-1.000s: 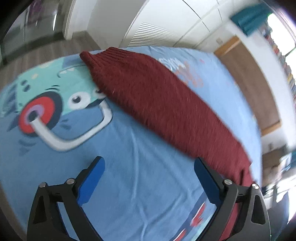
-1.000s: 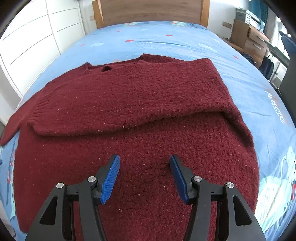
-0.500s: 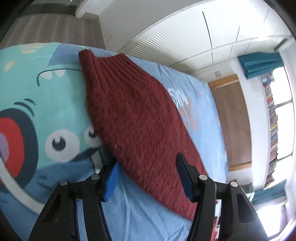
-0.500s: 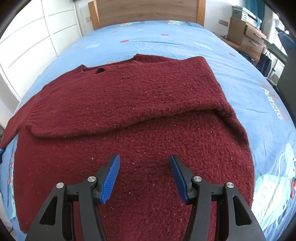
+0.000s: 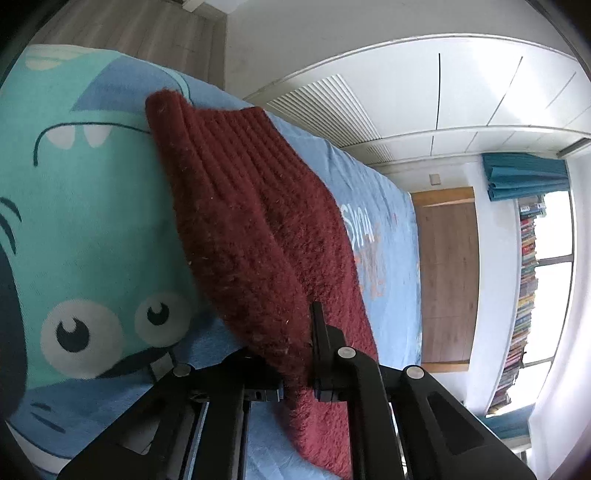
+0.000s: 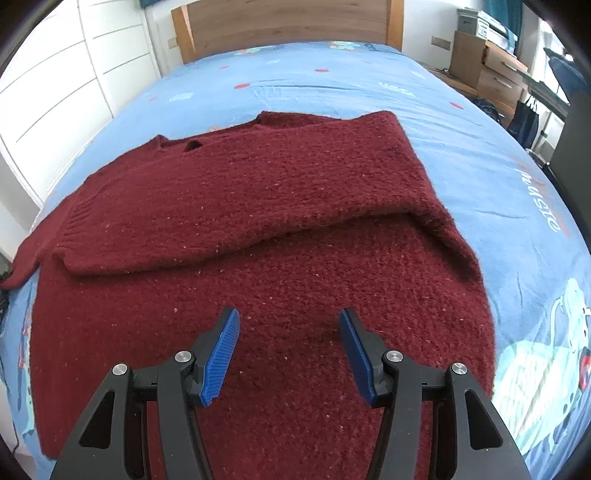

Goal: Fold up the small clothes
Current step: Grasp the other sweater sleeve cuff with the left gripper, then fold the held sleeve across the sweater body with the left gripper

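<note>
A dark red knitted sweater [image 6: 258,229] lies spread on the blue bed sheet [image 6: 332,81], one sleeve folded across its chest. Its other sleeve [image 5: 236,206] stretches out over the cartoon print, ribbed cuff at the far end. My left gripper [image 5: 295,332] is shut on this sleeve, the knit pinched between the jaws and bunched up around them. My right gripper [image 6: 290,343] hovers over the sweater's lower body, jaws open with nothing between its blue pads [image 6: 221,350].
White wardrobe doors [image 5: 461,88] run along the bed's side. A wooden headboard [image 6: 288,26] stands at the far end. A wooden dresser with boxes [image 6: 487,62] sits at the right. A bookshelf by the window [image 5: 528,288] shows in the left wrist view.
My left gripper moved in over the outstretched sleeve, rolled, and closed its jaws on the knit. The right gripper stayed where it was, still open.
</note>
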### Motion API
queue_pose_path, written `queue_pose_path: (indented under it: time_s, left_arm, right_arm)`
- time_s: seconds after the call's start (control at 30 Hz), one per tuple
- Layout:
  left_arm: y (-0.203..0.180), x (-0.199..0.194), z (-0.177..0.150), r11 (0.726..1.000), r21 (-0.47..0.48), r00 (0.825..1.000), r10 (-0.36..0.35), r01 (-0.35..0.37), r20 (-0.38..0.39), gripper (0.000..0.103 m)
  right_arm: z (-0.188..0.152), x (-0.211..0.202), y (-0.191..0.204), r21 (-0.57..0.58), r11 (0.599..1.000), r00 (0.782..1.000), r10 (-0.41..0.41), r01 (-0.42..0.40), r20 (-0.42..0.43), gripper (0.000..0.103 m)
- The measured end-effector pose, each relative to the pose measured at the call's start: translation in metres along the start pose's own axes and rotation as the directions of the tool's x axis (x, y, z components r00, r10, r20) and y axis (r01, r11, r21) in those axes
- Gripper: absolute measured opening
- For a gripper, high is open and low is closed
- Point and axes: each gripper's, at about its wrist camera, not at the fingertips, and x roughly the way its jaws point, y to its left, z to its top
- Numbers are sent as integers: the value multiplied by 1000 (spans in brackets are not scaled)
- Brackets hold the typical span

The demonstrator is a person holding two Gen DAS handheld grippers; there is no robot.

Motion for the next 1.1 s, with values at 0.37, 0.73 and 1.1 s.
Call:
queue_pose_path:
  time_s: [0.37, 0.73, 1.1]
  left_arm:
    - [-50, 1, -16, 997, 74, 1000, 6, -7, 9, 6]
    - [-134, 27, -57, 981, 188, 998, -31, 40, -48, 6]
    - [-199, 59, -128, 959, 237, 978, -114, 154, -174, 6]
  right_arm:
    - [-4, -17, -15, 27, 999, 999, 38, -39, 24, 58]
    - [-11, -31, -31, 33, 996, 996, 81, -82, 24, 58]
    - [-18, -59, -51, 26, 996, 995, 86, -87, 50, 58]
